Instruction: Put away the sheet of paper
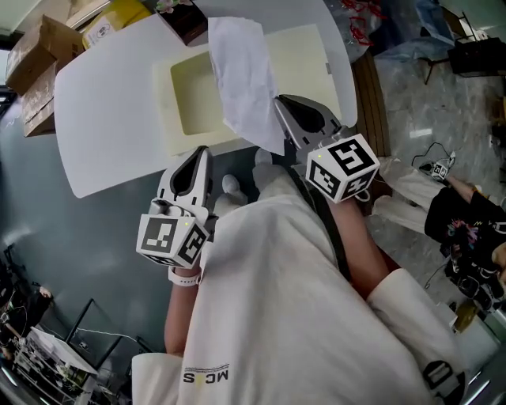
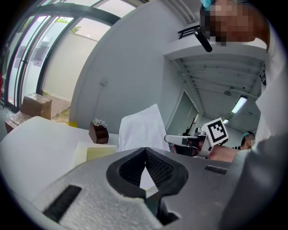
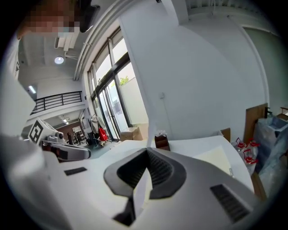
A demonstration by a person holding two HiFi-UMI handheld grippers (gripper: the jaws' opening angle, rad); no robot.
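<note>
A white, slightly creased sheet of paper [image 1: 241,75] stands upright over the table, pinched at its lower edge by my right gripper [image 1: 278,101], which is shut on it. In the right gripper view the sheet [image 3: 140,188] runs edge-on between the closed jaws. Below it a cream tray [image 1: 296,55] with a square recess lies on the white table [image 1: 111,95]. My left gripper [image 1: 203,152] hovers near the table's front edge, shut, with nothing in it. The left gripper view shows the paper [image 2: 141,128] ahead and the right gripper [image 2: 170,139] beside it.
A small dark brown box with a plant [image 1: 183,16] sits at the table's far edge. Cardboard boxes [image 1: 39,55] and a yellow item [image 1: 118,16] lie on the floor to the far left. The person's body fills the near side.
</note>
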